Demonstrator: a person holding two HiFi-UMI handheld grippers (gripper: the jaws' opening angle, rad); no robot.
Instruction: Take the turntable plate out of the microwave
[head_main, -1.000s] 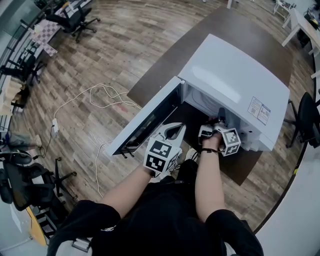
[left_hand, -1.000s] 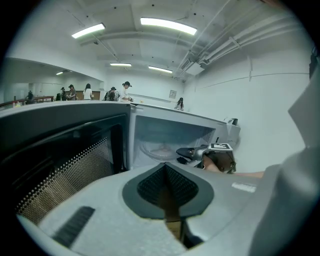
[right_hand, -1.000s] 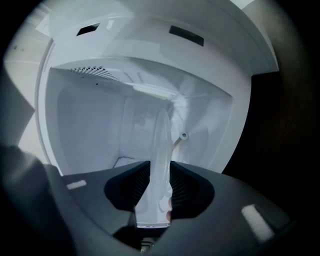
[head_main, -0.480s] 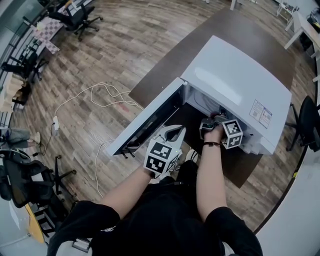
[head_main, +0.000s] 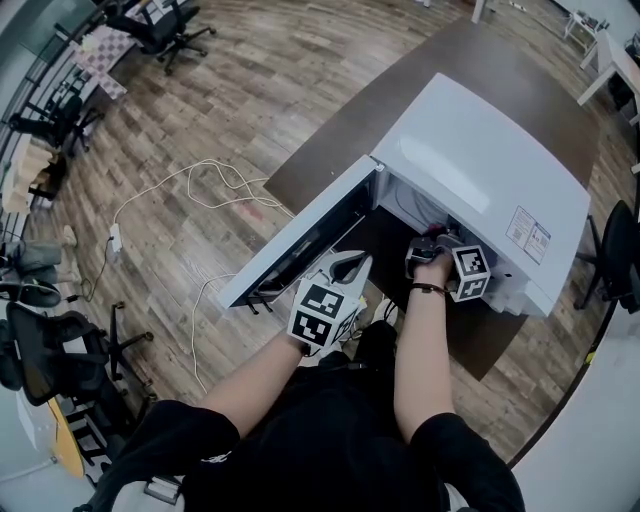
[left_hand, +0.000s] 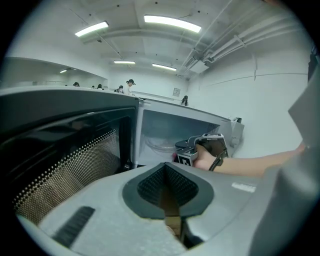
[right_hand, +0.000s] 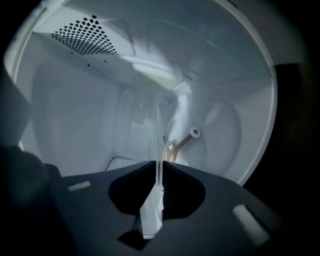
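A wood-plank floor (head_main: 250, 80) surrounds the dark brown surface (head_main: 470, 50). Left of it are a white cable (head_main: 150, 195) and office chairs (head_main: 165, 25). Strip lights (left_hand: 172, 22) shine overhead.

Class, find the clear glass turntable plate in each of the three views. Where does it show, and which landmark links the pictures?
Head view: not visible; the roof of the white microwave hides it.
Left gripper view: the clear glass turntable plate shows inside the open cavity, at centre, beside the right gripper.
Right gripper view: the plate stands edge-on at centre, its rim between that gripper's closing jaws.
Shared landmark: the white microwave.
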